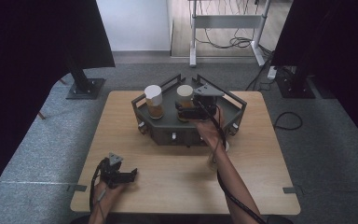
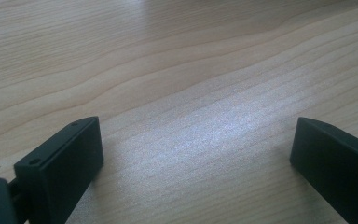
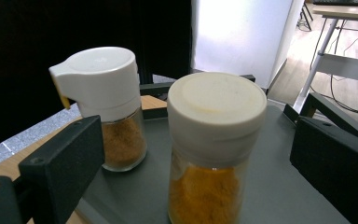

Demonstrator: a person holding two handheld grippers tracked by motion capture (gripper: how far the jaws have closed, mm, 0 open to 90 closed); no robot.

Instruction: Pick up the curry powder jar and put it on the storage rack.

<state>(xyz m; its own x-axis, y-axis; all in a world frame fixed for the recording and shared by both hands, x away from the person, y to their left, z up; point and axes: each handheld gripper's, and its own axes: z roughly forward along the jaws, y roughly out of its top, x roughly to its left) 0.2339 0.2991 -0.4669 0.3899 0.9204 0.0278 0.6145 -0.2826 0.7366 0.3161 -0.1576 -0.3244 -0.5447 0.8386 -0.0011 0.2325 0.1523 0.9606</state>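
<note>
On a pale wooden tabletop (image 1: 121, 140), a dark grey tray (image 1: 165, 125) with low rails sits toward the far edge, carrying two spice jars side by side but apart. The right claw (image 1: 189, 108), held in a person's right hand (image 1: 208, 130), hangs over the tray with its jaws spread wide and released; the round-capped jar (image 3: 213, 154) of orange powder stands upright between them, with clear room on either side and neither pad touching it. The spout-lidded jar (image 3: 105, 107) of browner powder stands just beyond and to the left in the right gripper view, partly behind the left jaw. In the high view the two jars (image 1: 154, 101) and (image 1: 184, 99) stand in the tray's back half, the tray's front wall lying between them and the person.

The left claw (image 1: 121, 176) rests low near the tabletop's near left corner, well apart from the tray, its jaws likewise open with nothing but bare wood grain (image 2: 191, 93) between them. Open tabletop stretches on both sides of the tray and across the whole near half; grey carpet (image 1: 37, 140) surrounds the tabletop.
</note>
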